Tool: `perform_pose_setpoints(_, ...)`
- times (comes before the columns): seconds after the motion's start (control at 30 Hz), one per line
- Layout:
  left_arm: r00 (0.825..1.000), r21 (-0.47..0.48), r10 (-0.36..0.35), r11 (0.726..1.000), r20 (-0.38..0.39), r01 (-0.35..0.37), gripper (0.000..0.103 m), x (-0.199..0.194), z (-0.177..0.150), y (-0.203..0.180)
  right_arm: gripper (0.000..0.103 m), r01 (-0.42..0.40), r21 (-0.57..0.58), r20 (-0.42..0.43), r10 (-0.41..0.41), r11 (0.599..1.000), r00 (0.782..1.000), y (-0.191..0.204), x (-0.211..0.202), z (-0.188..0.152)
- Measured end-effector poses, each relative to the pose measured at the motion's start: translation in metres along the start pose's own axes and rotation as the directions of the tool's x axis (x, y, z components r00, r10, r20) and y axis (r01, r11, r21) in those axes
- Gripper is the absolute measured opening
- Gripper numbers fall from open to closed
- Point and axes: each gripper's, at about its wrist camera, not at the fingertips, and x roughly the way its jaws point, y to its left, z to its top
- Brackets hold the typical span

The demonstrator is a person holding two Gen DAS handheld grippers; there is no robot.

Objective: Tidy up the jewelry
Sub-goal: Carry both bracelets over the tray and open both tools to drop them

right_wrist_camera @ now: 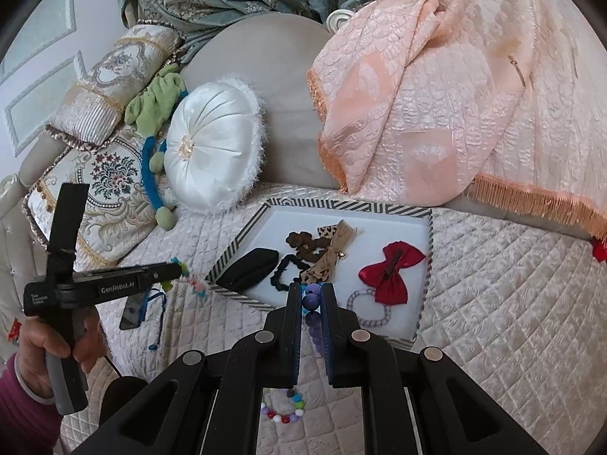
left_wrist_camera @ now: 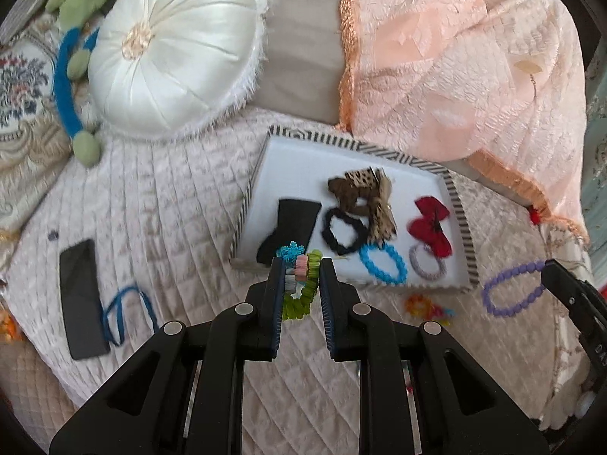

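Now my left gripper (left_wrist_camera: 302,265) clamps a green scrunchie bundle (left_wrist_camera: 301,290); my right gripper (right_wrist_camera: 312,295) pinches the purple bead bracelet (right_wrist_camera: 312,305), both at the striped tray's (right_wrist_camera: 242,237) six-o'clock edge.

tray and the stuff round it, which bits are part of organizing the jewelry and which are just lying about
Part of the job:
striped tray
purple bead bracelet
green scrunchie
red bow
multicolour bead bracelet

Just lying about:
white round cushion
peach blanket
black phone

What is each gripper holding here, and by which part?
The left gripper pinches a green scrunchie at its upper edge. The right gripper clamps a purple bead bracelet by beads at one end; the rest hangs.
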Motion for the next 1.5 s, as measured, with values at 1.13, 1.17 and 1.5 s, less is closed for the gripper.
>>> perform_pose_setpoints(1.13,0.996,0.037,0.057,0.998,-0.065,-0.054,0.017,0.099,0.086,-0.013,0.009,-0.033,-0.075,-0.170,0.019,0.997,0.985,-0.017,0.127,0.055)
perform_pose_setpoints(1.17,0.996,0.039,0.057,0.998,-0.068,-0.055,0.017,0.104,0.091,-0.015,0.009,-0.043,-0.071,-0.180,0.030,0.997,0.983,-0.019,0.133,0.057)
perform_pose_setpoints(1.5,0.985,0.027,0.106,0.994,-0.136,-0.103,0.017,0.171,0.109,-0.013,0.009,0.077,-0.073,-0.270,-0.094,0.994,0.958,-0.066,0.220,0.068)
